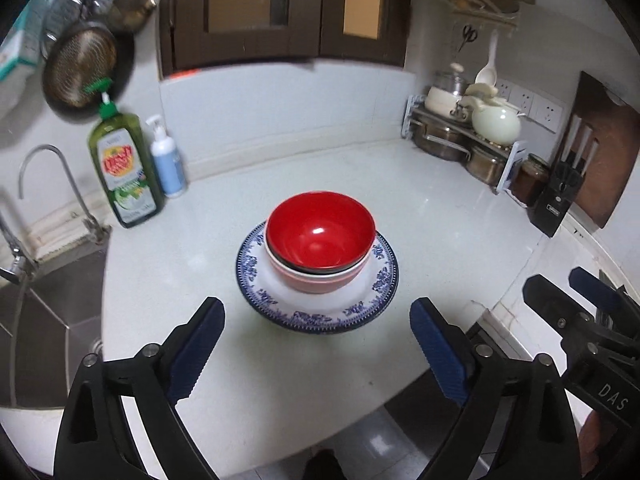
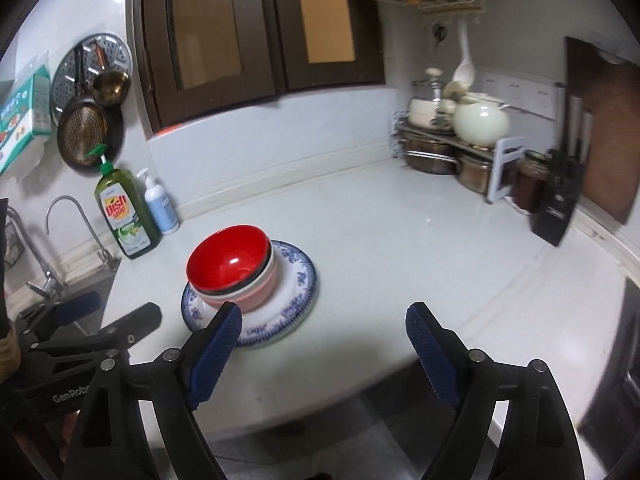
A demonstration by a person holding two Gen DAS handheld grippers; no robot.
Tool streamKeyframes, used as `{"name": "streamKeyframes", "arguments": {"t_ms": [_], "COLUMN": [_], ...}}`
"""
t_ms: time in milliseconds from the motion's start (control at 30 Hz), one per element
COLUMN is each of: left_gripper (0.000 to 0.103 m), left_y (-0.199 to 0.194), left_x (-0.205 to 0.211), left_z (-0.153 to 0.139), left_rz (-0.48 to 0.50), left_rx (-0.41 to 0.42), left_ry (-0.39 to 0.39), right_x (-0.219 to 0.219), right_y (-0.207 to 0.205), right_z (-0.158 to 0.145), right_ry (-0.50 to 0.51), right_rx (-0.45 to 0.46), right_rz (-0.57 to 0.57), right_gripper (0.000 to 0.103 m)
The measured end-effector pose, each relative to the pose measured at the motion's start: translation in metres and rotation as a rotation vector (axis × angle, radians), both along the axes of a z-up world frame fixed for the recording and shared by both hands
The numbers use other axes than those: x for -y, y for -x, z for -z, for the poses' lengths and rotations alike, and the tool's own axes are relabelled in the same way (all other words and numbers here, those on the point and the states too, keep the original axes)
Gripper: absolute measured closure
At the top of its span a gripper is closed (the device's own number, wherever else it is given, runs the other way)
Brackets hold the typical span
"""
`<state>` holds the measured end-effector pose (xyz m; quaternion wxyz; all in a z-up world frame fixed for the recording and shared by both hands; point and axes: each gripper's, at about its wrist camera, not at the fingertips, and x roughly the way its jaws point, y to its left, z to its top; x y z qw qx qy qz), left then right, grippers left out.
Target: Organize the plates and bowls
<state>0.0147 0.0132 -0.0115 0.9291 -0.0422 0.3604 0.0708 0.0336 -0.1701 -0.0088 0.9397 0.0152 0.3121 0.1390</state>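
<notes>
The white desk (image 1: 420,220) fills most of both views, curving from the sink (image 1: 52,312) at 9 o'clock round to the corner rack (image 1: 460,136) at 2 o'clock. Dark cabinet doors (image 1: 280,12) hang above it at 12 o'clock.

At 9 o'clock a curved tap (image 1: 44,168) rises beside the sink, and a pan (image 1: 80,68) hangs on the wall above. At 3 o'clock a knife block (image 1: 560,192) stands on the desk before a brown cutting board (image 1: 604,152). On the rack sit steel pots (image 1: 440,140) and a pale round pot (image 1: 496,122).

The plate (image 1: 316,312), white with a blue patterned rim, lies flat on the desk near its front edge, in the middle of the left wrist view. On it stand 2 nested bowls: a pink bowl (image 1: 320,280) below, and a red bowl (image 1: 320,232) with a dark outside set in it, both upright.

A green soap bottle (image 1: 124,168) stands at 10 o'clock near the sink, with a small white pump bottle (image 1: 168,164) just beside it.

The left gripper (image 1: 318,352) hovers before the plate, jaws wide open and empty, apart from the plate. The right gripper (image 2: 324,356) hangs to the right of the stack, jaws also wide open and empty; its left finger overlaps the plate's near rim in the right wrist view, and contact cannot be told.
</notes>
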Motion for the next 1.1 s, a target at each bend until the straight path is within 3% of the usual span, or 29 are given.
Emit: {"name": "streamKeyframes", "arguments": {"t_ms": [333,1100], "left_gripper": [0.001,0.000], "left_y": [0.070,0.131], "left_x": [0.015,0.003], "left_z": [-0.033,-0.057], "left_rz": [-0.003,0.133], "left_rx": [0.169,0.247], "left_ry": [-0.070,-0.125], "right_x": [0.025,0.015], "right_y": [0.076,0.162], "right_z": [-0.024,-0.040], "right_ry": [0.013,0.010], "right_rx": [0.121,0.166], "right_rz": [0.080,0.227], "right_gripper": [0.014,0.013]}}
